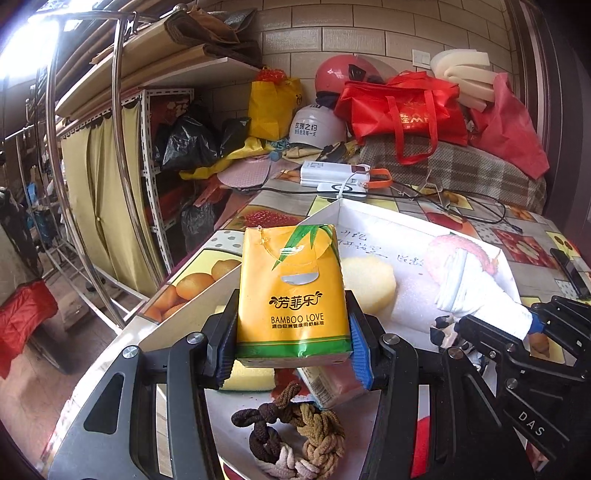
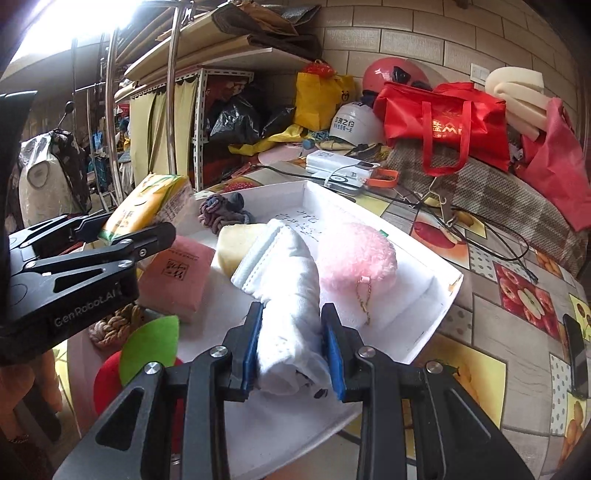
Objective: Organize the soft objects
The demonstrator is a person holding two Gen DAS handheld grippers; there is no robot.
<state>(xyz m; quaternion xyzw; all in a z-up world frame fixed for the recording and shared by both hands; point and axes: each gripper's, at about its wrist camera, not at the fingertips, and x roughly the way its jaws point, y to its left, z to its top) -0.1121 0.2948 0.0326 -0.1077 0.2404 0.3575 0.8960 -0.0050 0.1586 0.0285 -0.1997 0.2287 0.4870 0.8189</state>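
While the left claw [image 1: 293,347] pinches the yellow tissue pack [image 1: 293,295] upright, the white tray [image 2: 424,258] lies just ahead; the right claw [image 2: 291,347] pinches a rolled white cloth [image 2: 284,284] pointing lengthwise into it.

Each camera sits on its own gripper, looking forward and downward along the fingers, close over the white tray [image 1: 369,210] on the fruit-patterned table [image 2: 480,369]. The left view looks from the tray's near left, the right from its near right. Both share the tray, the far red bag [image 1: 406,107] and brick wall [image 2: 424,33].
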